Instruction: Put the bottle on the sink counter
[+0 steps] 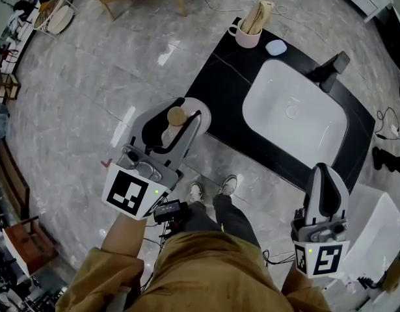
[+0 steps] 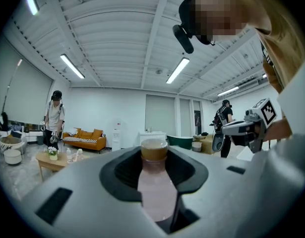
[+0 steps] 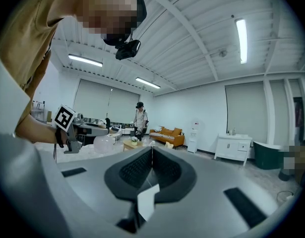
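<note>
While left claw [image 2: 153, 156] clamps the pink bottle [image 1: 177, 116] below its cap | likely light, smooth, rigid: hold the body upright | right claw [image 1: 323, 176] closed, empty | sink counter [image 1: 220, 83] ahead

Bright, even indoor light; fisheye bend in every view.
Ceiling tube lights [image 2: 178, 70] glare white in both gripper views, and the polished floor [image 1: 168, 54] throws back pale patches. Corners fall to black, straight lines bow near the edges, and the bottle [image 2: 154, 182] close to the lens looks soft.
</note>
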Available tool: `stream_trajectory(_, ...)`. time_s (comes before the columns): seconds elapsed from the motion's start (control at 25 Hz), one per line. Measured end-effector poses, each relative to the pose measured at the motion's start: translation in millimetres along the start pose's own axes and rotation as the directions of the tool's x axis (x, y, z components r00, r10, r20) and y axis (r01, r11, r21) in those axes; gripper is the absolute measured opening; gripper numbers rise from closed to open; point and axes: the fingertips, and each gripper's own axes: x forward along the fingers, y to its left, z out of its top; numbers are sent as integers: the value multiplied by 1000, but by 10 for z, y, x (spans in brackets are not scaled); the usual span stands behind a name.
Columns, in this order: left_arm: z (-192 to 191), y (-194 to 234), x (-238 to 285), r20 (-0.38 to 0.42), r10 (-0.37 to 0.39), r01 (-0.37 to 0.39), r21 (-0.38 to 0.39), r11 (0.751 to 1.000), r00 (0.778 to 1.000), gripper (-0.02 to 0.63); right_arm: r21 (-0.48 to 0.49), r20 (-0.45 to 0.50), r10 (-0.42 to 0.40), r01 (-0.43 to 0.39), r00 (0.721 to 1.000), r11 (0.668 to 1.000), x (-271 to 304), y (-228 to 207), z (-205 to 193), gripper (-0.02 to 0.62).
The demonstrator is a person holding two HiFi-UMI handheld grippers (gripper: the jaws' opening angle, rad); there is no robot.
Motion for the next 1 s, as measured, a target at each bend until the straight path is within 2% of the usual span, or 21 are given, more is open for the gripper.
stream_trajectory(1.0,-493,105,371,-30,10,-10,13,1000,999,132,26,-50,23,-22,998,999,159,-97,-344,6)
